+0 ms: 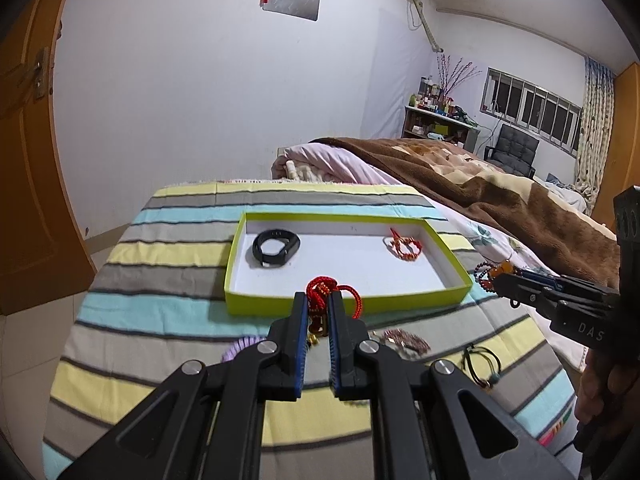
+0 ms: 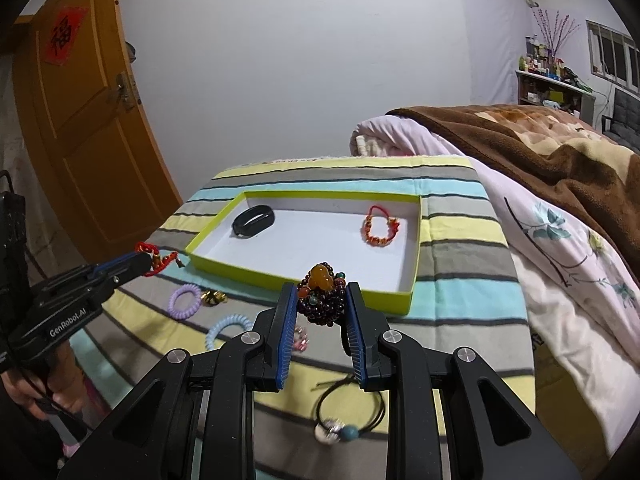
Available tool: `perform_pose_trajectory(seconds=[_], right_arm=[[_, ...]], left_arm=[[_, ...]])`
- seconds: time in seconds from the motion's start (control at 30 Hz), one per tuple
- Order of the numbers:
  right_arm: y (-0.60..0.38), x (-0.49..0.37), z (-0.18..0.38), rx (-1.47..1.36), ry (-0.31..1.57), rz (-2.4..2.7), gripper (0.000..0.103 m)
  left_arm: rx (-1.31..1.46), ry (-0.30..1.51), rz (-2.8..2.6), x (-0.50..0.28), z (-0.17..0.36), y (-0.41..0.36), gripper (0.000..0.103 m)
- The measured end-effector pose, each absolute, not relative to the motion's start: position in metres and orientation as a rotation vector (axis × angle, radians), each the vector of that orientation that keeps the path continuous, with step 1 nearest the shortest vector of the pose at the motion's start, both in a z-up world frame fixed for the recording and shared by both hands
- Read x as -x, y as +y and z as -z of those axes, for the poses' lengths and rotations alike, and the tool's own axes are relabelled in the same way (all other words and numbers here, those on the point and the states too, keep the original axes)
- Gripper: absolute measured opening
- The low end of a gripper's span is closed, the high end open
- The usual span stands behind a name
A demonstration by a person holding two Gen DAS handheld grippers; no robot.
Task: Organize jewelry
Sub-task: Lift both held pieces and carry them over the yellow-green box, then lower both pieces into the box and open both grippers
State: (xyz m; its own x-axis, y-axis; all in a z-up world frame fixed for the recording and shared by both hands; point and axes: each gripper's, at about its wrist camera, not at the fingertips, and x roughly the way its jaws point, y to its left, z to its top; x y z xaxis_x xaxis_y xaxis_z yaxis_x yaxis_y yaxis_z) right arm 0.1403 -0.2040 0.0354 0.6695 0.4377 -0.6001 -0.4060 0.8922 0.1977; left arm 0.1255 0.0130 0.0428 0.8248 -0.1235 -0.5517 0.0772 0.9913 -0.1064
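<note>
Left gripper has its fingers clamped on the red braided cord bracelet, lifted just before the shallow lime-green tray. Right gripper pinches the dark beaded bracelet with an amber pendant at the tray's near edge, above the striped table.

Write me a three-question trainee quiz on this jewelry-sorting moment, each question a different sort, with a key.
1. True or false: the green tray is empty.
2. Multiple choice: what do the right tongs grip? A) a purple coil hair tie B) a dark beaded bracelet with an amber pendant C) a black wristband
3. Short answer: what do the left tongs hold?

Key
1. False: a black wristband and an orange beaded bracelet lie inside.
2. B: the dark beaded bracelet sits between the pads.
3. A red cord bracelet, pinched just short of the tray's near wall.
</note>
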Motion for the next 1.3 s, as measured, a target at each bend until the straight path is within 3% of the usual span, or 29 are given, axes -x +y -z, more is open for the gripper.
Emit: perform_pose_trajectory(seconds=[0.7, 1.3], right_arm=[[-0.196, -0.237, 0.003, -0.009, 0.771, -0.423, 0.025], [-0.184, -0.261, 0.027, 0.056, 0.848, -0.413, 0.025]], left_arm=[[0.051, 0.666, 0.043, -0.216, -0.013, 0.033, 0.010], [0.071, 0.765, 0.052, -0.245, 0.019, 0.039, 0.011]])
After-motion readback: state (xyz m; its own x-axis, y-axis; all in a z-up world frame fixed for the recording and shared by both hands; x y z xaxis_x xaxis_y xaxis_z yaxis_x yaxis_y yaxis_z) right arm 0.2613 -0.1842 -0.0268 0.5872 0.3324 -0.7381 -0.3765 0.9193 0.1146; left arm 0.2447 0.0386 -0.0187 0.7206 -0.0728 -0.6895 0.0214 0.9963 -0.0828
